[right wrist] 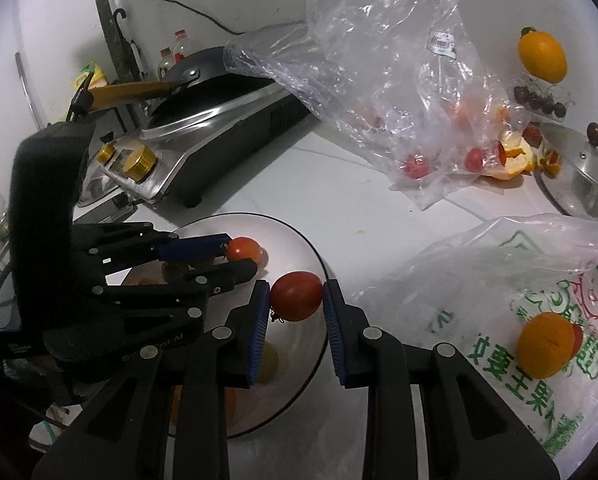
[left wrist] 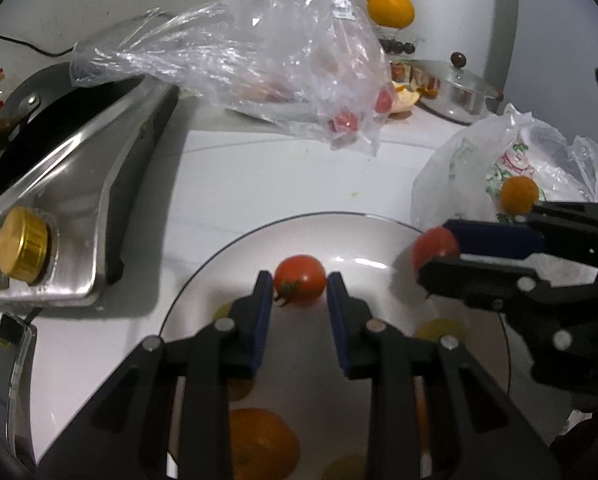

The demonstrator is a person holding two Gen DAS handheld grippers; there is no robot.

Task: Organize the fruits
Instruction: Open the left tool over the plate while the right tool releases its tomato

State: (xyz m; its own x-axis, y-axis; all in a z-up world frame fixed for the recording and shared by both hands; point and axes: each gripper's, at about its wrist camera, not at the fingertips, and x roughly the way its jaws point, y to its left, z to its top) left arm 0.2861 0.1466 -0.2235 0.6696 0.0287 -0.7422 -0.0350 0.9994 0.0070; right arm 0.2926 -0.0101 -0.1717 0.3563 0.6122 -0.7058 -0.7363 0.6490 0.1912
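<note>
Tomatoes [left wrist: 300, 279] [right wrist: 296, 296], round and red, perhaps glossy, between tongs.

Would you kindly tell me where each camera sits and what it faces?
Left wrist: on the left tongs, looking down at a tomato over the plate; right tongs at right.
Right wrist: on the right tongs, gripping another tomato; left tongs at left.
Shared: plate, stove, clear bag, both tomatoes.

Left gripper [left wrist: 300, 286] pinching tomato [left wrist: 300, 279] over plate [left wrist: 227, 248] (white); right gripper [left wrist: 439, 250] alongside
</note>
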